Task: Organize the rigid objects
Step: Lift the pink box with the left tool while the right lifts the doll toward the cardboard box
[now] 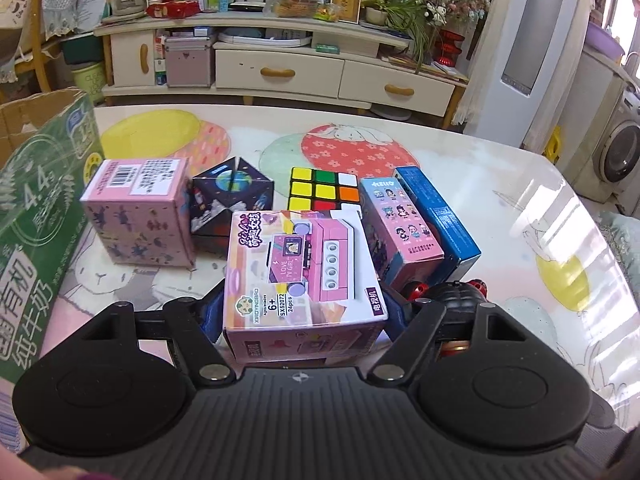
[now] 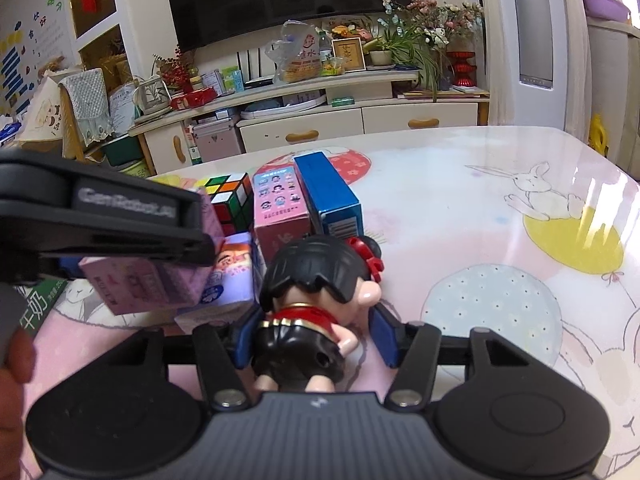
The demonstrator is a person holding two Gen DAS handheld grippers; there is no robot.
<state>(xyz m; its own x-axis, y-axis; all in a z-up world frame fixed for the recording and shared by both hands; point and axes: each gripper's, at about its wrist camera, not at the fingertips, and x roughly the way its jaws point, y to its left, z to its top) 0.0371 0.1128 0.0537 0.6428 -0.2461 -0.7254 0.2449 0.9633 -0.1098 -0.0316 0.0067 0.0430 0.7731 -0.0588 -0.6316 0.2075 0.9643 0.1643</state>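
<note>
My left gripper (image 1: 302, 312) is shut on a pink toy-brick box (image 1: 300, 268) and holds it near the table's front. Behind it stand a pink cube box (image 1: 140, 216), a dark space-print cube (image 1: 230, 204), a Rubik's cube (image 1: 322, 188), a pink figure box (image 1: 400, 228) and a blue box (image 1: 440, 220). My right gripper (image 2: 316, 332) has its blue fingers on either side of a black-haired doll figure (image 2: 316, 304) lying on the table; the right finger stands slightly apart from it. The left gripper's body (image 2: 100, 216) with the pink box (image 2: 152, 280) is at the left.
A green milk carton box (image 1: 36, 216) stands open at the table's left edge. The rabbit-print table cover (image 2: 500, 240) stretches to the right. Beyond the table is a cream TV cabinet (image 1: 280, 68) with clutter, and a washing machine (image 1: 620, 152) at far right.
</note>
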